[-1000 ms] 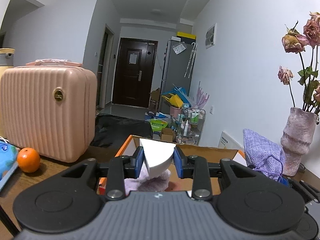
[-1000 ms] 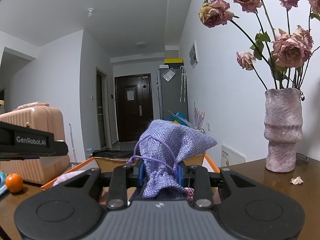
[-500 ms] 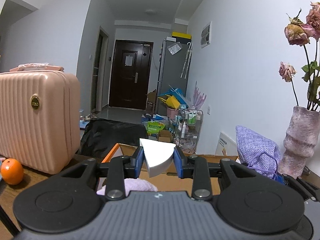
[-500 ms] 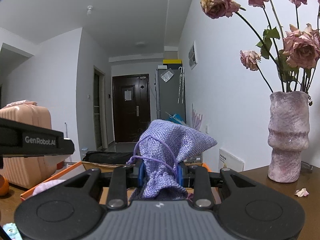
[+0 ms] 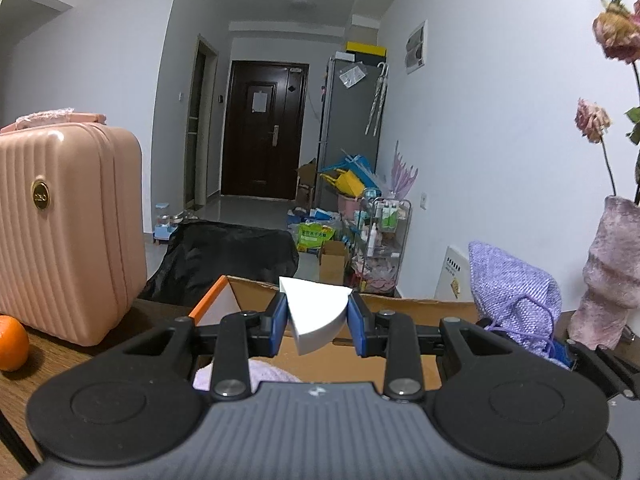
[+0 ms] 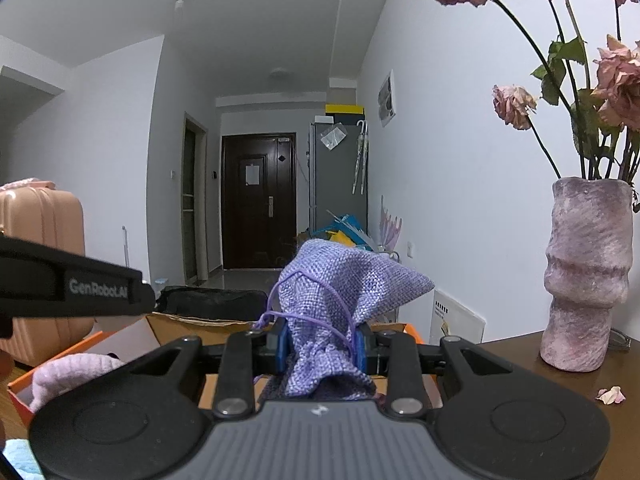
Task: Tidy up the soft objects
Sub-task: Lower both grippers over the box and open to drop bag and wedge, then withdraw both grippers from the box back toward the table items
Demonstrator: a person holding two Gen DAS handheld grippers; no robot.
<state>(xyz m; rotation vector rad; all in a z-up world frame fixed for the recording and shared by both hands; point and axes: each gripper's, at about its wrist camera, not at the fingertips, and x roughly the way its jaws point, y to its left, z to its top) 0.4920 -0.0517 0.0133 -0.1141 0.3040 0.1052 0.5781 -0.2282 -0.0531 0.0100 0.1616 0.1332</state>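
Left gripper (image 5: 317, 322): blue pads clamped on a white wedge-shaped foam block (image 5: 316, 314), held above the open orange-edged cardboard box (image 5: 404, 306). Right gripper (image 6: 320, 346): pads clamped on a lilac woven drawstring pouch (image 6: 340, 292), likewise over the box. A pale pink fluffy cloth (image 6: 66, 370) lies inside the box. On the brown wooden bench (image 6: 560, 376): a mauve textured vase (image 6: 586, 276) of dried roses to the right; a pink ribbed suitcase (image 5: 64, 232) and an orange fruit (image 5: 12, 342) to the left.

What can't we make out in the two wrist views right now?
- Cardboard box floor: both views, gripper bodies cover it.
- Pink cloth in the box: left wrist view shows only a sliver.
- Lilac pouch bottom: right wrist view, hidden behind right gripper.
- Vase: cut by left view's edge.
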